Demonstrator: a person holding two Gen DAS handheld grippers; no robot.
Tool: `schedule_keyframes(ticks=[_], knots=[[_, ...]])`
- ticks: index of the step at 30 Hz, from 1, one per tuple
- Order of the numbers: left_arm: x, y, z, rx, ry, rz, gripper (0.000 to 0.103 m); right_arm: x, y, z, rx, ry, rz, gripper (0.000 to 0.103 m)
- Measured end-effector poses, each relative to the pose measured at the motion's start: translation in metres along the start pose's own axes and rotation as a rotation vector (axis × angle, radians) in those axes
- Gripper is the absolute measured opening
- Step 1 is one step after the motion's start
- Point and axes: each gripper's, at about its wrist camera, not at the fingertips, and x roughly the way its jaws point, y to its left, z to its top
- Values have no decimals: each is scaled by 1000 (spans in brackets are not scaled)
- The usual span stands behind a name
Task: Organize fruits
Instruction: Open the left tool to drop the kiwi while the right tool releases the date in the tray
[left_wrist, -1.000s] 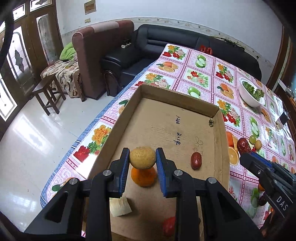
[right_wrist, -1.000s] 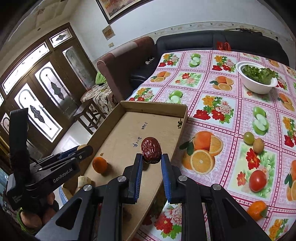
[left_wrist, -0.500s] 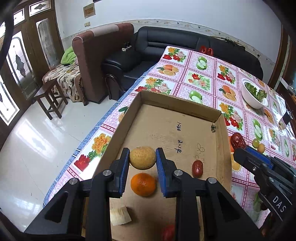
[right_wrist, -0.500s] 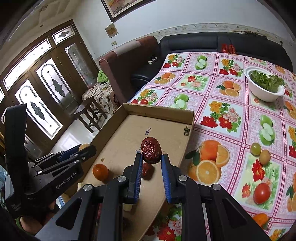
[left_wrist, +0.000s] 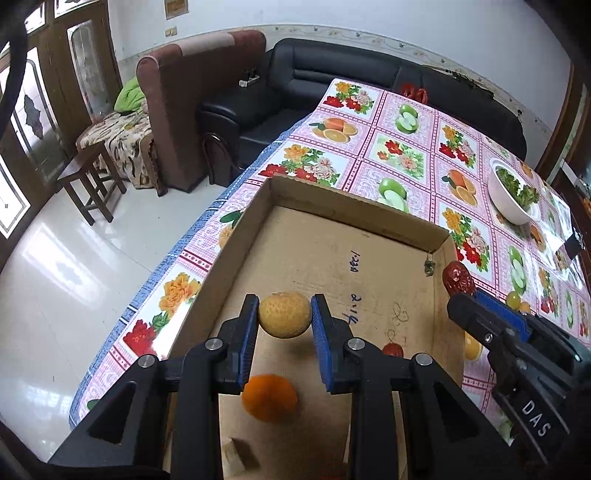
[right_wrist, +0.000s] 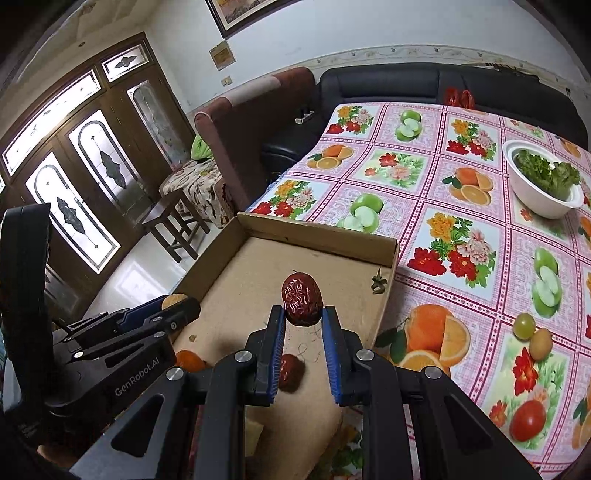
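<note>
- Fruits: a pale yellow citrus (left_wrist: 284, 314) is pinched between the blue pads of the left gripper (left_wrist: 284, 321); a wrinkled red date (right_wrist: 301, 299) is pinched between the pads of the right gripper (right_wrist: 303, 325).
- Both held fruits hang above the floor of an open cardboard tray (left_wrist: 354, 206).
- Below and behind the left fingers, an orange (left_wrist: 269, 397) lies on the tray floor; a second date (right_wrist: 290, 371) lies just under the right fingers.
- Worktop (right_wrist: 461, 177): covered by a pink cloth printed with fruit and flower panels; the tray sits at its edge.
- Ahead and to the right of the right fingers: a white bowl of greens (right_wrist: 543, 184), a green grape (right_wrist: 524, 325) touching a small tan fruit (right_wrist: 541, 343), and a tomato (right_wrist: 528, 421).
- Room: black sofa (left_wrist: 332, 70), brown armchair (left_wrist: 177, 110), wooden stool (left_wrist: 92, 181), glossy white floor (left_wrist: 55, 277), glazed wooden doors (right_wrist: 74, 177).
</note>
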Motion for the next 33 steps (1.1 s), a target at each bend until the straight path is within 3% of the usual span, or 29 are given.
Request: schedule_keyframes(ticks=[7, 18, 23, 33], knots=[[13, -5, 5, -2, 44, -16, 26, 20, -5, -1, 0, 40, -15, 20], [49, -5, 2, -11, 176, 8, 27, 55, 3, -4, -57, 129, -38, 20], [49, -7, 1, 1, 185, 18, 27, 67, 4, -8, -80, 162, -55, 20], [29, 3, -2, -33, 166, 16, 29, 58, 2, -7, -67, 145, -50, 25]])
